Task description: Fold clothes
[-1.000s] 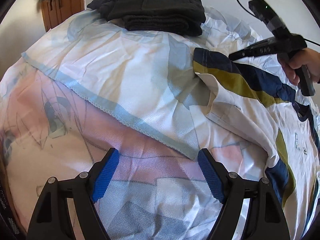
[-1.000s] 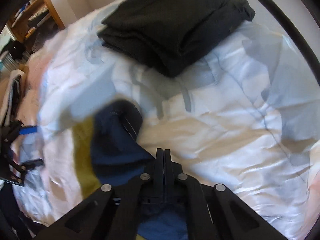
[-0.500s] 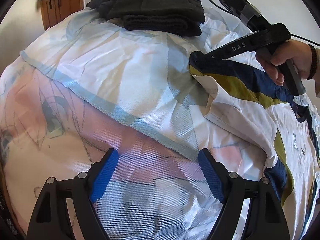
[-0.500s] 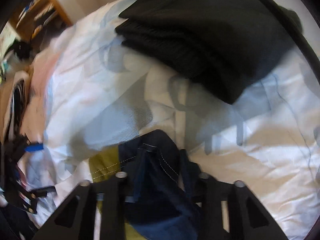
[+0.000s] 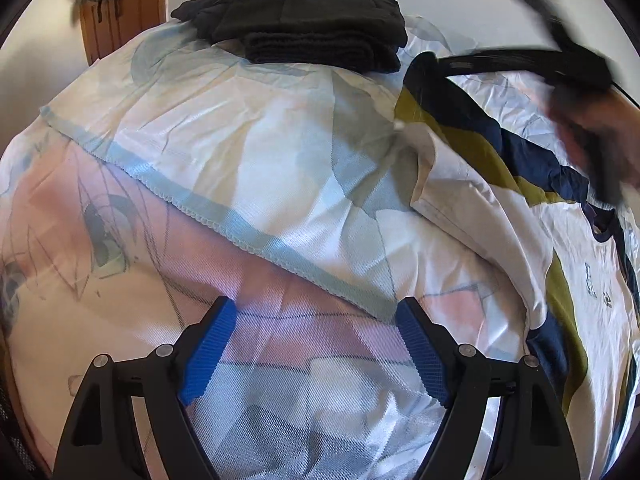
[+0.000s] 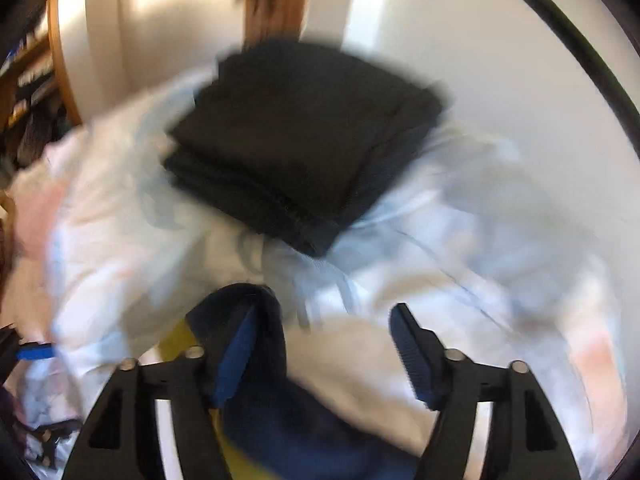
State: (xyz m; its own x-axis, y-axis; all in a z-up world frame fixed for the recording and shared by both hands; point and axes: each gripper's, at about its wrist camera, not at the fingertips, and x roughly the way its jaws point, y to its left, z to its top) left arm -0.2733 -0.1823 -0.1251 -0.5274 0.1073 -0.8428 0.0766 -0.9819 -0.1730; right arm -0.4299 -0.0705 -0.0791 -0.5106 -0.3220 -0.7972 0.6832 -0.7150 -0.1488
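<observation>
Shirt (image 5: 500, 216): soft, light, limp; best pinched at navy sleeve cuff (image 6: 256, 304). Right hand-held gripper (image 6: 320, 344) agape at cuff; left hand-held gripper (image 5: 316, 348) agape, empty, above bed (image 5: 224, 152).

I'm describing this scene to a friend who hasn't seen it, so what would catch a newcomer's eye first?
Probably the stack of folded black clothes at the far end of the bed, dark against the pale printed bedsheet. Next, the white shirt with navy and mustard stripes spread on the right side, with the right gripper open over its navy sleeve end. The left gripper hangs open above bare sheet.
</observation>
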